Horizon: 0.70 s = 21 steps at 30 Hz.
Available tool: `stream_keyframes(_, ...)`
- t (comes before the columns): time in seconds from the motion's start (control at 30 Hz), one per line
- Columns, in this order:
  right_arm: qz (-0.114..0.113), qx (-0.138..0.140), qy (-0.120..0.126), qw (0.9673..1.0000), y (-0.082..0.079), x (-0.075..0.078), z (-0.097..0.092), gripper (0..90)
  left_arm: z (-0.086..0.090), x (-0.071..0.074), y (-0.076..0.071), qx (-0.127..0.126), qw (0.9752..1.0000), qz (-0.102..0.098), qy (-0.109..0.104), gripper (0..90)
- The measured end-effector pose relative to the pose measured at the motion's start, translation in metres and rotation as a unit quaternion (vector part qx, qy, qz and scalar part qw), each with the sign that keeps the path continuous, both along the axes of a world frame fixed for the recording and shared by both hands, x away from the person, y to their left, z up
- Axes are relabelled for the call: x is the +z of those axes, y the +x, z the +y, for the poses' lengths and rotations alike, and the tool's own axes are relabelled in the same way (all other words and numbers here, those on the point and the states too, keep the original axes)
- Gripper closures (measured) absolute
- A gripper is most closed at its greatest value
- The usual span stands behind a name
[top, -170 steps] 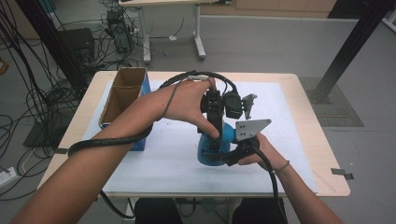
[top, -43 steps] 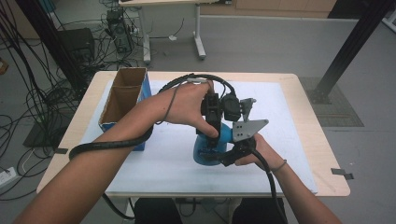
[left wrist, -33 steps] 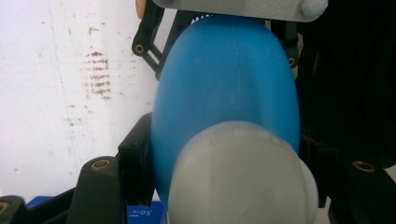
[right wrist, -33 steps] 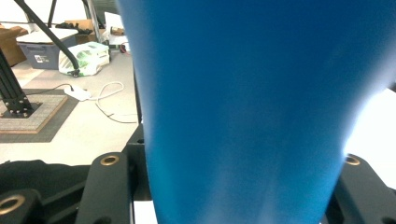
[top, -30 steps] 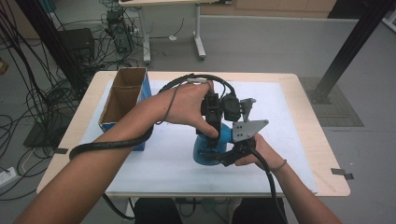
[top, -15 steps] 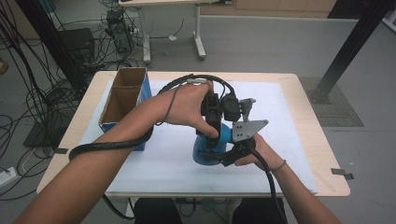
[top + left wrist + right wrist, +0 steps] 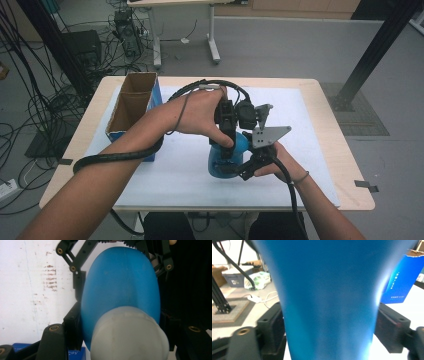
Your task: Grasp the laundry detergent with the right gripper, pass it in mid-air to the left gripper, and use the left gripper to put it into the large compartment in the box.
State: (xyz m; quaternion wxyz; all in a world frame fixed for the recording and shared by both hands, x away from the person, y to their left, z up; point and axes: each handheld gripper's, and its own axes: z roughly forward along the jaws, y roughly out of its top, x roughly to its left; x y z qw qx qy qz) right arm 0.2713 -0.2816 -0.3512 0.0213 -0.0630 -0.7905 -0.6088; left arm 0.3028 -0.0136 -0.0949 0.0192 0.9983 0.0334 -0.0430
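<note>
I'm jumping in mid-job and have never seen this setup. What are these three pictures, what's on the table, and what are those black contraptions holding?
There is no robot: a person holds a hand-held claw in each hand. The high view looks down on the table from above the person's side. The other two pictures come from cameras riding on each claw, looking along its black jaws.

On the table lie a white sheet and an open blue cardboard box at the left. In the middle stands a blue bottle with a whitish cap.

The left claw comes from above and is shut on the bottle near its cap. The right claw comes in from the side; its jaws have just been opening, with the bottle's body between them and apparently no longer squeezed.
</note>
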Motion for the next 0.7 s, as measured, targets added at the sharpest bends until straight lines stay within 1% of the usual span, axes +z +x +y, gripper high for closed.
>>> stream_keyframes(0.03, 0.001, -0.014, 0.006, 0.9999, -0.003, -0.002, -0.002, 10.4, 0.001, 0.001, 0.000, 0.001, 1.0000, -0.001, -0.003, 37.7)
stream_keyframes(0.07, 0.001, -0.014, 0.006, 0.9999, -0.003, -0.002, -0.002, 10.4, 0.001, 0.001, 0.000, 0.001, 1.0000, -0.001, -0.003, 37.7)
stream_keyframes(0.1, 0.007, -0.013, 0.010, 0.9998, -0.003, -0.003, -0.003, 7.9, 0.000, 0.002, 0.001, 0.002, 1.0000, 0.000, -0.001, 37.7)
stream_keyframes(0.13, 0.015, -0.011, 0.016, 0.9997, -0.001, -0.006, -0.005, 2.3, 0.001, 0.002, 0.001, 0.004, 1.0000, -0.001, -0.004, 37.6)
stream_keyframes(0.17, 0.015, -0.011, 0.016, 0.9997, -0.001, -0.006, -0.005, 2.3, 0.001, 0.002, 0.001, 0.004, 1.0000, -0.001, -0.004, 37.6)
stream_keyframes(0.2, 0.018, -0.005, 0.019, 0.9996, 0.001, -0.007, -0.006, 1.8, 0.002, 0.002, 0.001, 0.007, 1.0000, -0.002, -0.004, 37.6)
stream_keyframes(0.47, 0.024, -0.009, 0.011, 0.9996, 0.001, -0.008, -0.009, 1.3, 0.001, 0.002, 0.005, 0.016, 0.9999, 0.000, 0.003, 37.6)
stream_keyframes(0.63, 0.024, -0.015, 0.004, 0.9996, 0.000, -0.007, -0.012, 1.5, 0.005, 0.005, 0.007, 0.030, 0.9995, -0.001, 0.002, 37.6)
stream_keyframes(0.7, 0.025, -0.016, 0.004, 0.9996, 0.000, -0.008, -0.013, 1.6, 0.007, 0.005, 0.007, 0.031, 0.9995, -0.001, -0.001, 37.6)
